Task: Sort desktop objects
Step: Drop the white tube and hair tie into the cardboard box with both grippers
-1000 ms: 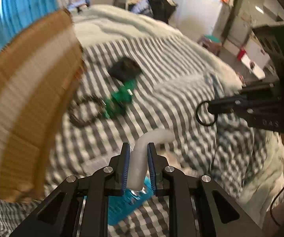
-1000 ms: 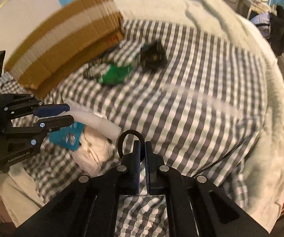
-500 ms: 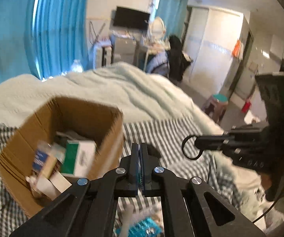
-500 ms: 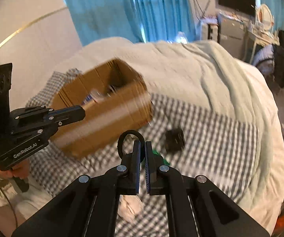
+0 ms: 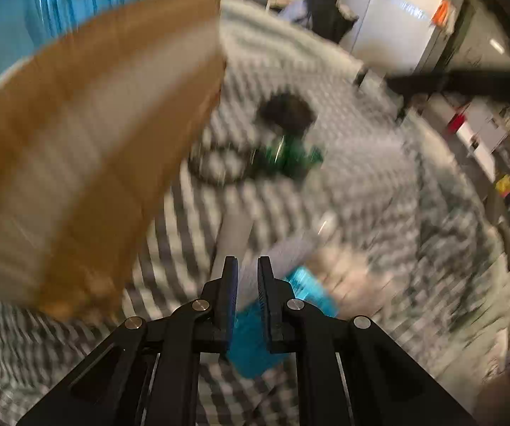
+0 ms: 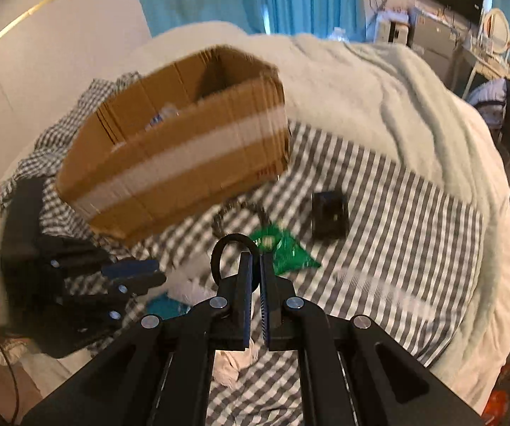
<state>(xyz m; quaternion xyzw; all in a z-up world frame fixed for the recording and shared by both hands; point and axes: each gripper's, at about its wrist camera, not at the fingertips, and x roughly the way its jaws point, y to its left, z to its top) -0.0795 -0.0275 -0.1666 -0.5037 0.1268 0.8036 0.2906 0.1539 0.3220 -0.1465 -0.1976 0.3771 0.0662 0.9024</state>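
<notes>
Your left gripper (image 5: 247,285) points steeply down at the bed, its jaws set narrowly apart and just reopened a little, with nothing pinched between them. In this left wrist view a whitish bent tube (image 5: 233,238) lies on the grey-and-white checked sheet (image 5: 361,177) just beyond the fingertips, and a bright blue packet (image 5: 272,323) lies under them beside it. The brown cardboard box with a pale tape band (image 5: 77,163) fills the left side. Farther off lie a green crinkled wrapper (image 5: 290,156), a dark cord loop (image 5: 216,167) to its left and a small black object (image 5: 287,112) beyond it.

This view is heavily smeared by motion, so you cannot tell whether the pads touch the tube, and the box's inside is hidden here. Your other gripper shows only as a dark blurred bar at the far right.

In the right wrist view, your right gripper (image 6: 255,284) is closed on a black ring (image 6: 232,254), which stands up above the fingertips on their left. The box sits at the far left with its top open and a few items showing inside, too blurred to name. The wrapper, the cord and the black block lie on the sheet between the box and the pale blanket (image 6: 397,88). Your left gripper is a dark blur at the near left edge, over white crumpled material (image 6: 187,284).

By my reading the sort is partly done: some things are boxed, the ring is in hand, and about five pieces are still on the sheet.
</notes>
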